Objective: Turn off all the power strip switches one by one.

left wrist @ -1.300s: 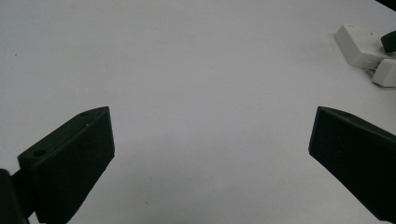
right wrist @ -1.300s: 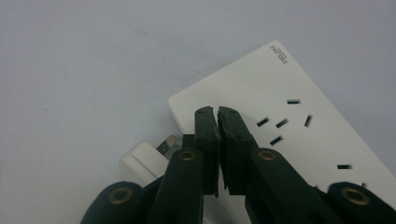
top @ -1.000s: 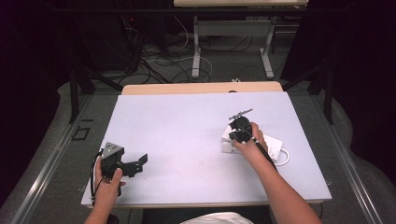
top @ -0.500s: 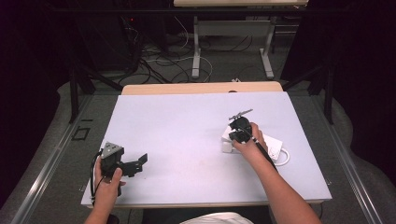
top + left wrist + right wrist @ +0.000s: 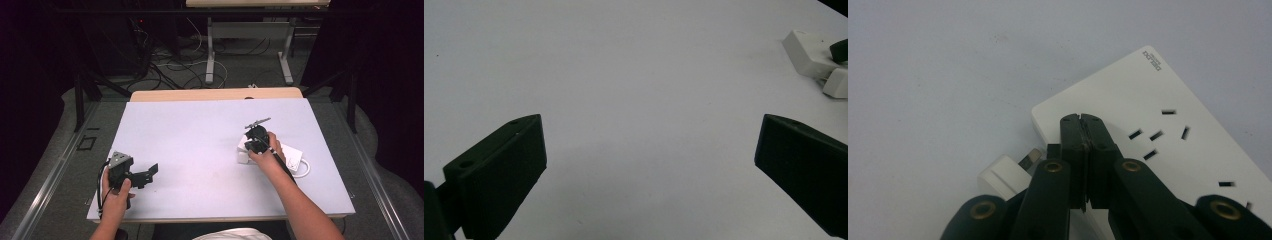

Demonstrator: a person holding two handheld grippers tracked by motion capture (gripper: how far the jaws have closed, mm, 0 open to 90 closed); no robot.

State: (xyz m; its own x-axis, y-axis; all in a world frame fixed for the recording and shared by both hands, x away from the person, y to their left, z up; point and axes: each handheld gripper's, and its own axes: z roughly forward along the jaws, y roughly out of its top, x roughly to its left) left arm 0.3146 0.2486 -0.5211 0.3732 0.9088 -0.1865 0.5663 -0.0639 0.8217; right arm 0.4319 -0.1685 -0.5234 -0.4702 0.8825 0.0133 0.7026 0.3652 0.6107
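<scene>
Right gripper (image 5: 1083, 120): jaws pressed together, pad to pad, nothing visible between them. In the right gripper view the closed tips sit over the near corner of the white power strip (image 5: 1158, 100); contact with its top face can't be told. The strip runs away from the tips to the right and far side, its socket slots just right of the tips. White plug (image 5: 1005, 172) lies just left of and below the tips, metal prongs pointing toward the strip's edge, prongs outside the strip and not in a socket. Whether the plug touches the jaws is hidden by the gripper's linkage.

High view: right gripper (image 5: 257, 136) is down at the left end of the power strip (image 5: 292, 155), the person's right hand (image 5: 267, 152) wrapped around it. A white cable (image 5: 305, 170) loops off the strip's far right end.

Left gripper (image 5: 649, 165): jaws spread wide, nothing between them, bare white table (image 5: 624, 60) under and ahead. Strip and plug sit well apart from it, far off to the upper right in the left gripper view. High view puts the left gripper (image 5: 145, 175) near the table's front left, held in the left hand (image 5: 117, 192), jaws pointing right toward the strip.
</scene>
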